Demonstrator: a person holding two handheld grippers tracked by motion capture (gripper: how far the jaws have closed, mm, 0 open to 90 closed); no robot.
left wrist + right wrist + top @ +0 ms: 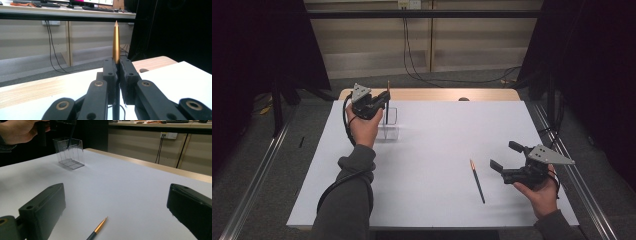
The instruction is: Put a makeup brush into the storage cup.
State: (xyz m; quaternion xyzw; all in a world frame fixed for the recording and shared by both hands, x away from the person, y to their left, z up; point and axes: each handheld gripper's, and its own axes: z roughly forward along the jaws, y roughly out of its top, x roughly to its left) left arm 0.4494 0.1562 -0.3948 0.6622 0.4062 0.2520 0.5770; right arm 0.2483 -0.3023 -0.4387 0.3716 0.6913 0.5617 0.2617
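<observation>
the left gripper (383, 98) is clamped on a pencil (388, 92) held upright over a clear plastic holder (391, 125) near the far left part of the white table (437, 130). in the left gripper view the jaws are pressed together on the shaft, and the gold upper part of the pencil (116, 42) rises straight up between them, its sharpened tip pointing at the ceiling. its long axis is vertical; in the right gripper view the dark lower end (70, 140) reaches down into the holder (70, 153) (whether it touches the bottom cannot be told).

the right gripper (507, 156) sits at the right side of the table, its jaws spread wide with nothing between them. just to its left a second pencil (477, 180) lies flat on the table, dark shaft with a gold end. its long axis runs from near to far with a slight lean, the gold tip pointing away from the person and a little to the left. in the right gripper view that tip (100, 226) lies on the table between the two parted jaws, touching neither. the two pencils are well apart.
</observation>
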